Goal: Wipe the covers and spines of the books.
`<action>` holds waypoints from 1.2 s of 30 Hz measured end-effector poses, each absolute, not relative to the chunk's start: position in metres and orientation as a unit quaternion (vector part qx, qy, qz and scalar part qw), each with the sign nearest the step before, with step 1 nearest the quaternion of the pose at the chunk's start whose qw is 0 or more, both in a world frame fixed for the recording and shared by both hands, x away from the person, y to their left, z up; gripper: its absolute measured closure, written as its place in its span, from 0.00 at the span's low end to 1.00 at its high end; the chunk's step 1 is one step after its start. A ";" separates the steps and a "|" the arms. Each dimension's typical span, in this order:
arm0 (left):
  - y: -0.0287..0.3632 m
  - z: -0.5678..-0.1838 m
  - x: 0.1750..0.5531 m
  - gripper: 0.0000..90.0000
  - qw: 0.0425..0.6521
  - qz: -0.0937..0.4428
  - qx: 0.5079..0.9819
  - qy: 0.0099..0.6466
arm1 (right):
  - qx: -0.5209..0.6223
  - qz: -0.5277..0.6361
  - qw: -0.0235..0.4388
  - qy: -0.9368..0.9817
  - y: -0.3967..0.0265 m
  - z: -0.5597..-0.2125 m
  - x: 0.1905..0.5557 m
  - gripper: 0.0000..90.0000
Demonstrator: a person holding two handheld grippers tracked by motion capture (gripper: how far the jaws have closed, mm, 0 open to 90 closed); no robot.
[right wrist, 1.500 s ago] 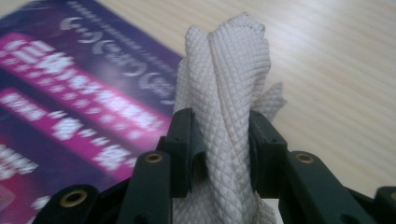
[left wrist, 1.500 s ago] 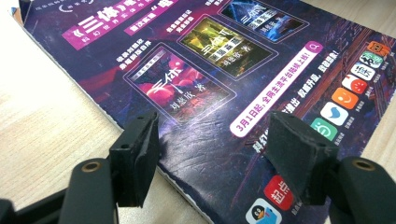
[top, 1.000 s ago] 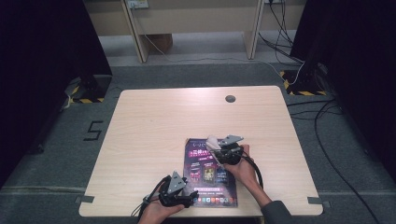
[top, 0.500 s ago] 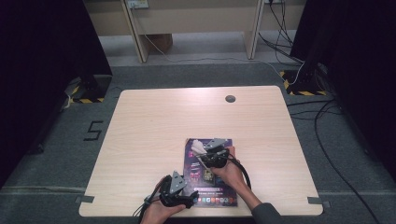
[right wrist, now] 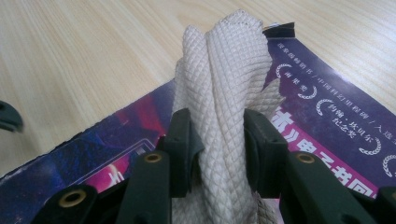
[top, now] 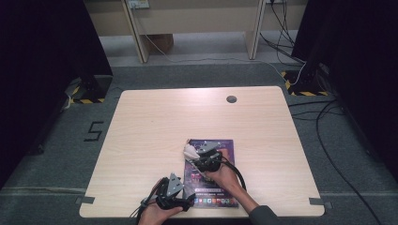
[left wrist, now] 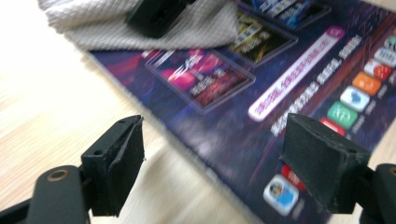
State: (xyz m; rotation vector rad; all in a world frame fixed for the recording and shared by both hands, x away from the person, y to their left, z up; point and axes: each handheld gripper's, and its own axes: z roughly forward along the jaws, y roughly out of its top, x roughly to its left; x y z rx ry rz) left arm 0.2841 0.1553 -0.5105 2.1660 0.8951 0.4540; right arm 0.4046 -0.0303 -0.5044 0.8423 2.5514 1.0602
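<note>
Now the right hand-held gripper point(right wrist: 217, 149), clenched on the cloth point(right wrist: 222, 93), has swept leftward across the poster point(top: 211, 171) on the counter point(top: 155, 122); the left hand-held gripper point(left wrist: 212, 163), jaws just opening, stands released at the poster's near edge, so wiping continues.

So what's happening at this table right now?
A person is wiping a purple poster lying flat on the wooden table. The right tool is shut on a bunched white cloth, pressed to the poster's upper left part. The left tool sits at the poster's near left corner; its jaws have just been opening and now stand wide, with the poster's edge on the table between them but not gripped.
</note>
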 end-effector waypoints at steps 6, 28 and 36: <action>0.162 -0.509 0.272 0.26 0.369 0.167 0.846 0.346 | 0.297 0.353 0.153 0.874 -0.031 -0.504 0.406 0.72; 0.160 -0.510 0.261 0.41 0.382 0.145 0.851 0.330 | 0.287 0.352 0.126 0.882 -0.045 -0.502 0.393 0.71; 0.160 -0.510 0.261 0.41 0.381 0.145 0.851 0.331 | 0.342 0.328 0.156 0.867 -0.104 -0.498 0.399 0.70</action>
